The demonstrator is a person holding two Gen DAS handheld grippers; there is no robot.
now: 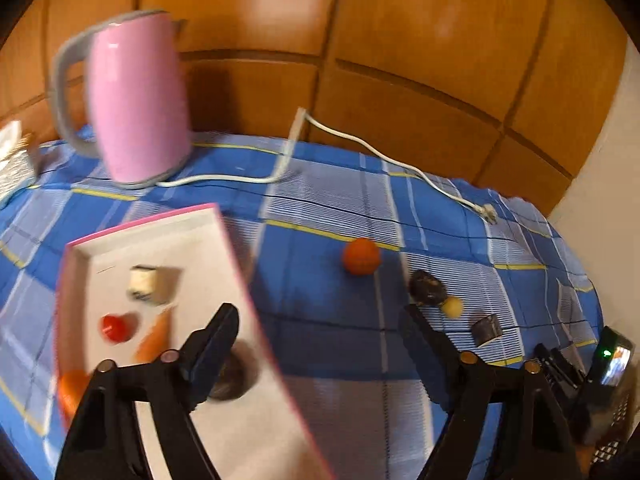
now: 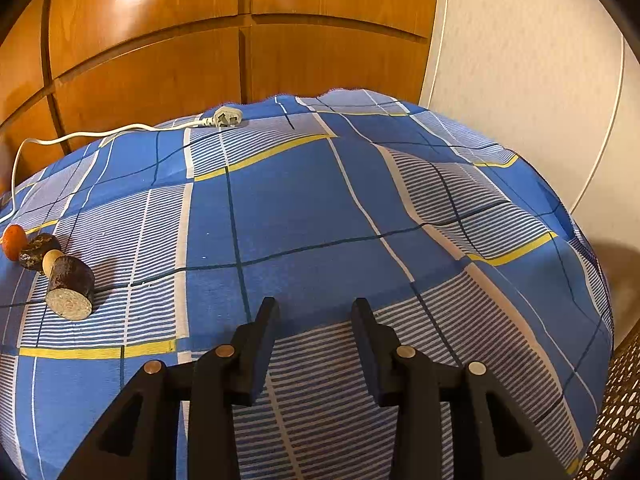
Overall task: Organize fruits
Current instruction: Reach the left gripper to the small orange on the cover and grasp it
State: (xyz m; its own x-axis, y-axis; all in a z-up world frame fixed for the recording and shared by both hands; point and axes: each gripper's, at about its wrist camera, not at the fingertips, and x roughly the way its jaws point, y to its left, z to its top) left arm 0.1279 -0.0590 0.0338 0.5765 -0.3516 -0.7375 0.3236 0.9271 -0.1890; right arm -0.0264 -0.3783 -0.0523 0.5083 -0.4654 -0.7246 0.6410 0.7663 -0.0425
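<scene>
A white tray with a pink rim (image 1: 224,240) lies at the left and holds several fruit pieces, among them a pale cube (image 1: 142,282), a red fruit (image 1: 116,328) and an orange wedge (image 1: 154,338). On the blue checked cloth sit an orange fruit (image 1: 361,256) (image 2: 14,242), a dark fruit (image 1: 427,288) (image 2: 38,250), a small tan ball (image 1: 452,306) (image 2: 52,260) and a dark cylinder piece (image 1: 486,330) (image 2: 70,292). My left gripper (image 1: 318,320) is open and empty, its left finger over the tray's right edge. My right gripper (image 2: 315,312) is open with a narrow gap, empty, above bare cloth to the right of the loose fruits.
A pink kettle (image 1: 140,104) stands behind the tray; its white cord (image 1: 360,148) runs across the cloth to a plug (image 2: 226,117). Wooden panels (image 2: 160,72) back the table and a white wall (image 2: 520,80) is to the right. A woven chair surface (image 2: 616,420) shows bottom right.
</scene>
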